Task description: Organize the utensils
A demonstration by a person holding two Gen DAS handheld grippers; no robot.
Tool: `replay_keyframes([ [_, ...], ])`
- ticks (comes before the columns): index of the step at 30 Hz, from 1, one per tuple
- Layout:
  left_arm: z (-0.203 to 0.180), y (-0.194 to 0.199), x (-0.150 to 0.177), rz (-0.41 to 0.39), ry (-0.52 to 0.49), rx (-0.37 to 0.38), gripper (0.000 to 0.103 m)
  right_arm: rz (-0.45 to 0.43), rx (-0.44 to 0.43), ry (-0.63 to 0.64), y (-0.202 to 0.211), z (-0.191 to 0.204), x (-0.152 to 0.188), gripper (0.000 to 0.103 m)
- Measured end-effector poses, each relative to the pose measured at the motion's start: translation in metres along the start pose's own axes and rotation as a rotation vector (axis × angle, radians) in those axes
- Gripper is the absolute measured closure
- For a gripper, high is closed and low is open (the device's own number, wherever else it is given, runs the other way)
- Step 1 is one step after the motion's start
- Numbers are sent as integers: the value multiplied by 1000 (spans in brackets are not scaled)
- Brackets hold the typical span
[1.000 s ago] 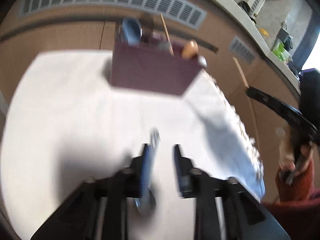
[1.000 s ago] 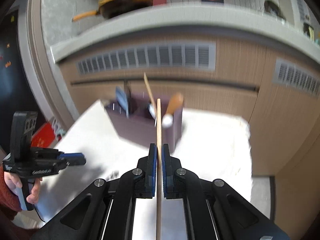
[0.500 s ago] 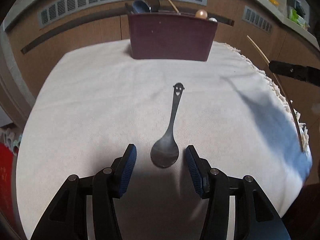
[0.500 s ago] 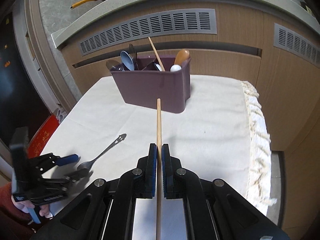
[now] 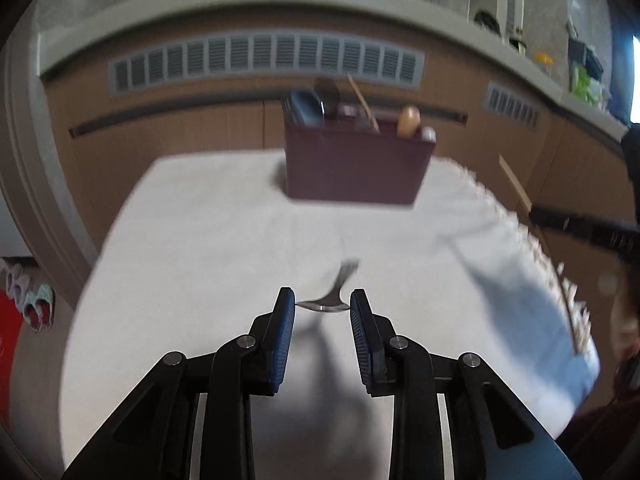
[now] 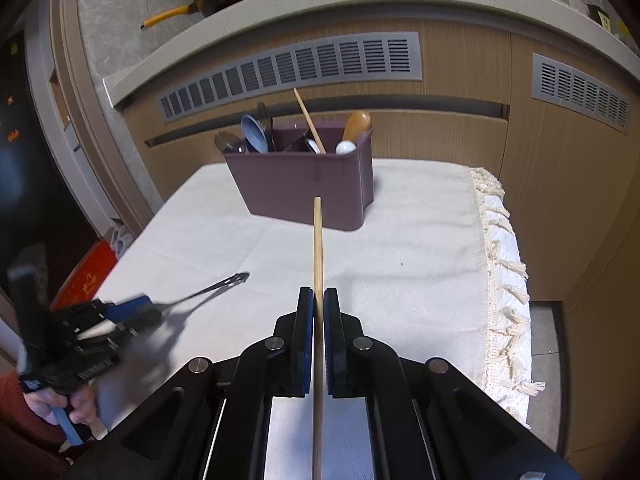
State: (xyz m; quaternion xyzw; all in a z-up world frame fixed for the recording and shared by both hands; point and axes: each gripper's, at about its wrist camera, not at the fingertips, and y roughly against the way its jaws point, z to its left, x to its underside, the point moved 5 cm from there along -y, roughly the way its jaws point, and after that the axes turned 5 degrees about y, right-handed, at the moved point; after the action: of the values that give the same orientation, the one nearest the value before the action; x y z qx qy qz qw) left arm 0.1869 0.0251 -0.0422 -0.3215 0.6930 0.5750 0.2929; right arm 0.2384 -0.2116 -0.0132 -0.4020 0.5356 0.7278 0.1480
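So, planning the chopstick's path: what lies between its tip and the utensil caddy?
Only bare white cloth, per the right wrist view. The chopstick points straight at the purple caddy; the spoon sits off left.

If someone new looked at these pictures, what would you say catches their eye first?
Probably the long wooden chopstick, clamped in the right claw and pointing at the maroon plastic utensil caddy on the white cloth. Next, the dark metal spoon, gripped by its bowl in the left claw.
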Motion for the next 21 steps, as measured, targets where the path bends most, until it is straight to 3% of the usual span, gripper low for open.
replay_keyframes([
  [5,5,14,-43,-71,1,7,74,-21,9,0,0,1,-6,99],
  [9,3,14,-70,-70,29,55,74,-29,11,10,-4,3,-12,99],
  [13,-8,26,-111,-126,-4,98,74,-75,24,5,-5,3,-28,99],
  [16,-14,42,-161,-204,-8,144,74,-222,22,-3,13,3,-70,99],
  [18,-15,40,-189,-216,2,174,74,-386,48,17,33,6,-113,99],
  [21,-13,27,-224,-231,5,194,74,-521,65,5,43,7,-159,99],
])
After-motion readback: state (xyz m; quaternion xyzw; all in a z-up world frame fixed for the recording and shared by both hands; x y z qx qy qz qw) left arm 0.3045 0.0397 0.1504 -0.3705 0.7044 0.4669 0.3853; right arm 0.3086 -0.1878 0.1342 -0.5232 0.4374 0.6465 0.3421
